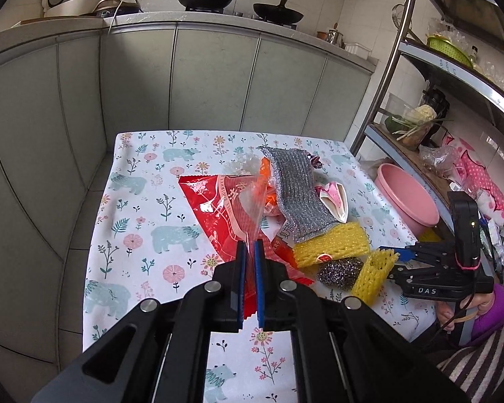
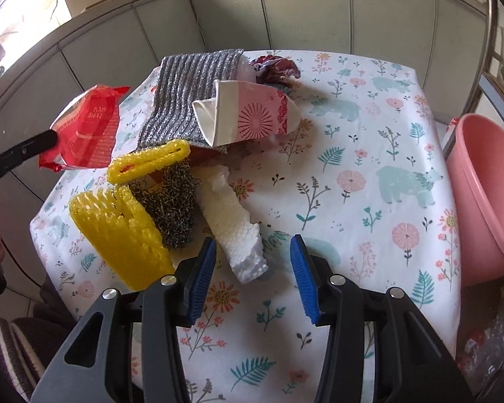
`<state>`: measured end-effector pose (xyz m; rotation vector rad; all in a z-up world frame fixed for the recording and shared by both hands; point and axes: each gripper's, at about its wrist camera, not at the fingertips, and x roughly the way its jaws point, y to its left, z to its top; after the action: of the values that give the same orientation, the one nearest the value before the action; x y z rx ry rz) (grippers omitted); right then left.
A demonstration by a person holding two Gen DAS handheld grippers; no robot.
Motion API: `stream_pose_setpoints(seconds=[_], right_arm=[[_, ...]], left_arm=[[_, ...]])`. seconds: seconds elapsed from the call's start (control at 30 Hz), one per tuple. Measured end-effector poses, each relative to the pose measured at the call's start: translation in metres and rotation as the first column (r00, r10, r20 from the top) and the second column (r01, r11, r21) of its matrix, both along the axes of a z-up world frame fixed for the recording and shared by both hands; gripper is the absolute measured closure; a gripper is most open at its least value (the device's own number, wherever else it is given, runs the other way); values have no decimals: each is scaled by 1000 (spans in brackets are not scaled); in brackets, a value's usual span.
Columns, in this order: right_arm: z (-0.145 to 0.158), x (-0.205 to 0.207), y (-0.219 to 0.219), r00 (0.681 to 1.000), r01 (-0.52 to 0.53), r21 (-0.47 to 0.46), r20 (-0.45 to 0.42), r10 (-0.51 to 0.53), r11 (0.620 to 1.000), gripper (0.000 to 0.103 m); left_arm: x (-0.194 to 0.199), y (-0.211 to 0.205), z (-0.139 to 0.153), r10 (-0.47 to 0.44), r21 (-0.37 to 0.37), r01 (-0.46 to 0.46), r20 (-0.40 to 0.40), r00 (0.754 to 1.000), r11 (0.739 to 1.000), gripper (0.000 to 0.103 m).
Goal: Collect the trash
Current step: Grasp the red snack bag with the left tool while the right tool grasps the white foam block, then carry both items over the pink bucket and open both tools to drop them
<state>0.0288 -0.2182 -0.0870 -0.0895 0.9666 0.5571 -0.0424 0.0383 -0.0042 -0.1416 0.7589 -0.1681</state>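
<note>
On the floral table (image 2: 369, 174), the trash lies in a heap on the left half. Farthest left, the left gripper (image 1: 250, 247) is clenched on a red wrapper (image 1: 215, 208), pinching its clear edge between the blue pads and holding it above the cloth; from the right wrist view the wrapper (image 2: 84, 131) hangs off the table's left edge, clear of the pile. Just right of it lie two yellow foam nets (image 2: 117, 231), one near and one a little farther, with a steel scourer (image 2: 174, 208) between and partly under them. Behind these a grey cloth (image 2: 184, 90) spreads toward the far edge, with a crushed paper cup (image 2: 252, 114) resting on its right side and a dark crumpled wrapper (image 2: 275, 67) beyond the cup. A white foam piece (image 2: 235, 225) lies near the middle, pointing toward the right gripper (image 2: 253, 258). That gripper is released, jaws wide apart, holding nothing, with the foam's near end just between its tips. Off the table's right edge sits a pink basin (image 2: 487, 194).
</note>
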Motion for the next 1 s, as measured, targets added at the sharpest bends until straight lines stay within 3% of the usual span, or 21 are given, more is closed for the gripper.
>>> stream_pose_setpoints(seconds=[0.03,0.1,0.17,0.37,0.77,1.0], right_arm=[[0,-1,2,1000,-6,-11,6,6,1000,57],[1,-4,3,1000,-21,-24,10,21,1000,73],[3,-7,-1,1000,-18,-36,15,19,999,77],[14,-20,-25,999,44,-32,22,-43,999,78],[35,-25,-54,982,163,76,84,-169,984,78],[47,-21,-80,958,249,148,106,-266,957,78]], left_arm=[[0,0,0,1,1,-1,1,1000,1000,99],[0,1,1,7,-2,-7,1,1000,1000,99],[-1,1,1,9,-2,-9,3,1000,1000,99],[-2,-1,4,1,-6,0,18,1000,1000,99],[-3,-15,21,-28,-3,29,65,998,1000,99],[13,-47,39,-118,2,118,112,987,993,99]])
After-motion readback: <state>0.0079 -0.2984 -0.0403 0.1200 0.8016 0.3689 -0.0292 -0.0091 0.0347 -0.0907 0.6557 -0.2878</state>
